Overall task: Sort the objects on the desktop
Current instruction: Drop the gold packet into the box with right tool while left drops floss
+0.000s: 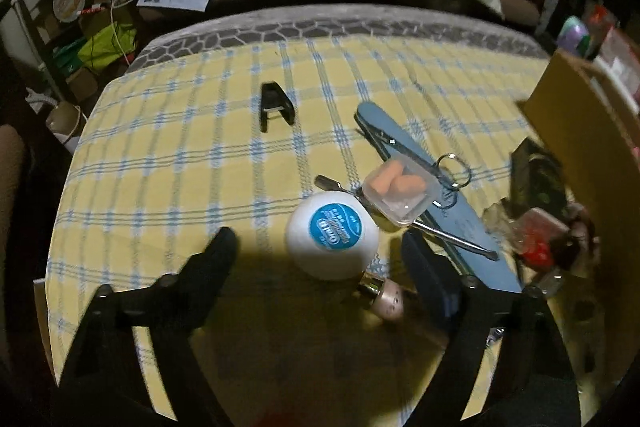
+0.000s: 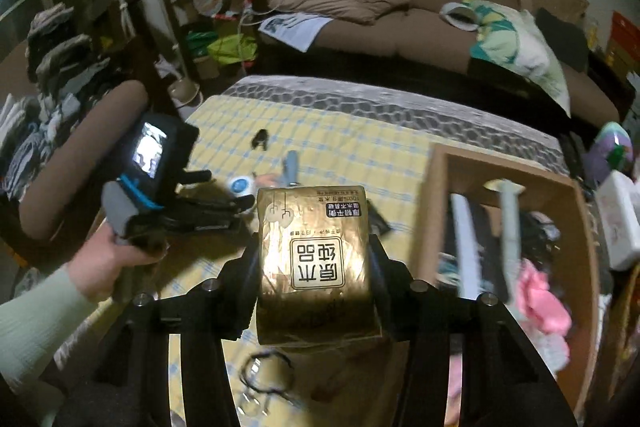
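Observation:
In the left wrist view my left gripper is open and low over the yellow checked cloth. A white round container with a blue label lies between its fingers, with a gap on both sides. Just beyond lie a clear case of orange earplugs, a long blue file, a thin metal tool and a key ring. In the right wrist view my right gripper is shut on a golden tissue pack, held above the table. The left gripper shows there at the left beside the white container.
An open cardboard box with several items inside stands at the table's right. A black clip lies alone farther back. A rose-gold cylinder rests by the left gripper's right finger. A black loop lies under the tissue pack. A brown sofa runs behind the table.

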`<state>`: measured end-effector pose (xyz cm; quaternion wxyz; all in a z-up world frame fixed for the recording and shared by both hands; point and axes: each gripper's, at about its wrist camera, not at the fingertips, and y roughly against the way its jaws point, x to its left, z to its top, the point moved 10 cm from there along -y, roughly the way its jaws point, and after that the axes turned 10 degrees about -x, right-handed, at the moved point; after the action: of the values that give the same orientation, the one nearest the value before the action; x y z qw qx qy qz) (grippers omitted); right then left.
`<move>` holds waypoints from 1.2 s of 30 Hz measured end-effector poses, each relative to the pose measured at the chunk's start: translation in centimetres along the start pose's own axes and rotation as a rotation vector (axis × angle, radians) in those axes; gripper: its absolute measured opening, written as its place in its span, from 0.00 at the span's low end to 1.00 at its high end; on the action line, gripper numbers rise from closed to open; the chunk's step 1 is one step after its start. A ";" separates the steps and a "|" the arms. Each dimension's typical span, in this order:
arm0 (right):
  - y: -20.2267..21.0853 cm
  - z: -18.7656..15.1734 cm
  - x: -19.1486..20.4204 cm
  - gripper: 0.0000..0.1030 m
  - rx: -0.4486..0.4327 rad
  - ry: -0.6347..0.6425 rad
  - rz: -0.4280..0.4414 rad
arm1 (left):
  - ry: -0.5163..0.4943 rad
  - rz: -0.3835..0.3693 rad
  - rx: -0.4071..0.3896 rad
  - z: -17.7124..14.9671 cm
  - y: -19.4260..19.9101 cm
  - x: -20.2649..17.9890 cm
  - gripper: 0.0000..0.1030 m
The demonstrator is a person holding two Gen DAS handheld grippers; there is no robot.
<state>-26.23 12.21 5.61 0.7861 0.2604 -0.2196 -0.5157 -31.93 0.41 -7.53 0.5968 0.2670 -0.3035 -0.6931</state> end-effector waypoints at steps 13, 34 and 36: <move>5.6 -3.7 -12.2 0.49 -0.017 -0.171 -0.136 | 0.021 -0.023 -0.072 1.2 3.0 -0.9 0.45; 2.8 -3.2 -22.9 0.50 0.063 -0.226 -0.244 | -0.160 -0.331 -0.135 9.3 9.2 -27.4 0.45; 0.2 -2.6 -23.8 0.50 0.082 -0.235 -0.251 | -0.172 -0.325 -0.122 9.6 7.4 -29.1 0.45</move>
<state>-33.40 34.79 1.92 0.6730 0.2558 -0.2967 -0.6274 -29.83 29.38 4.66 0.4639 0.2156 -0.2640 -0.8177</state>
